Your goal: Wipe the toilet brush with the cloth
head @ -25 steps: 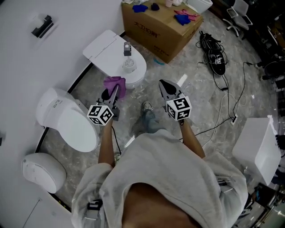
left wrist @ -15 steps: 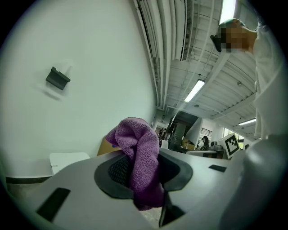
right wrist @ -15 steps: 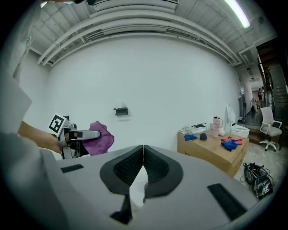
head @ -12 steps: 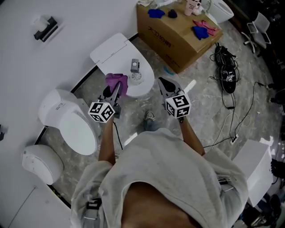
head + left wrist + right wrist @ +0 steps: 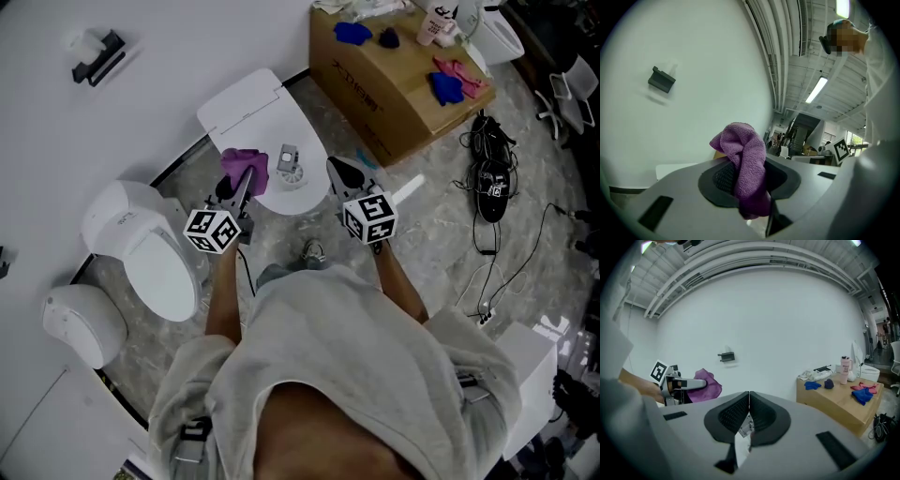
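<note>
Pinching a purple cloth [image 5: 244, 165], the left tool [image 5: 240, 184] hovers just beside the toilet brush [image 5: 289, 161], which stands in its holder on a closed white toilet lid [image 5: 244, 108]. The right tool [image 5: 334, 167], pressed together and empty, is near the brush's other side. Print on the cardboard box [image 5: 394, 94] is too small to read.

cloth [image 5: 246, 162] sits in the left gripper [image 5: 240, 185], just left of the toilet brush [image 5: 290, 165] standing on the closed toilet [image 5: 248, 108]; right gripper [image 5: 333, 165] just right of it, cardboard box [image 5: 394, 94] behind, another toilet [image 5: 150, 248] off left
</note>
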`<state>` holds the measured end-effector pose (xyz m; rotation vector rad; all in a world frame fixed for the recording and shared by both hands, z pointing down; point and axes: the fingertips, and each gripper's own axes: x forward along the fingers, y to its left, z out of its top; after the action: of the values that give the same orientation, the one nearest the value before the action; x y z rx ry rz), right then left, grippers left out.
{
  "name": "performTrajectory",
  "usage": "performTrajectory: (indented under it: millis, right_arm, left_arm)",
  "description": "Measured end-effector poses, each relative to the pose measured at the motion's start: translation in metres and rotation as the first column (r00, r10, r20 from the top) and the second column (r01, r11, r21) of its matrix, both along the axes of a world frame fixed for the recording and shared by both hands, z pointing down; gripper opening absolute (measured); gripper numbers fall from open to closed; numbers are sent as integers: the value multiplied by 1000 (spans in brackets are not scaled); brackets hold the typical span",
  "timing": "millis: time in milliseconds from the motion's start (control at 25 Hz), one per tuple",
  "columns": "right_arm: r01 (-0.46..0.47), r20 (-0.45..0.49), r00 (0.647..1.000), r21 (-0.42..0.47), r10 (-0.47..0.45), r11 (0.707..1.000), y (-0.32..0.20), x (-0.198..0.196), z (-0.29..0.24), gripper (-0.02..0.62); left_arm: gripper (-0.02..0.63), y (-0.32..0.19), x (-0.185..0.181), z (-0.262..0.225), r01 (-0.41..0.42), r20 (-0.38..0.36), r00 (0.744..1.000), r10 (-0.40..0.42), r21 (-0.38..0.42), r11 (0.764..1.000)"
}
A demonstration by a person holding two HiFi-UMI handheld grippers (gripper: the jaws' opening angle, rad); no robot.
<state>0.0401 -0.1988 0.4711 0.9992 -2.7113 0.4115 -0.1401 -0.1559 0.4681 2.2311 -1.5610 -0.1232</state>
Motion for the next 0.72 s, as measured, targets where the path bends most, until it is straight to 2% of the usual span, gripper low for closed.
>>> performTrajectory:
  millis: [360,720]
  right_arm:
    - [13,0,1000,-55,-13,998,-9,-19,19,31]
    - [-31,-50,998,-125,25,992,-12,-52,51,31]
  left_arm:
    - [132,-12,-9,20,-13,-4,1000,13,-62,998]
    - [132,-34,-18,55,-121,-67,991,113,-129,984]
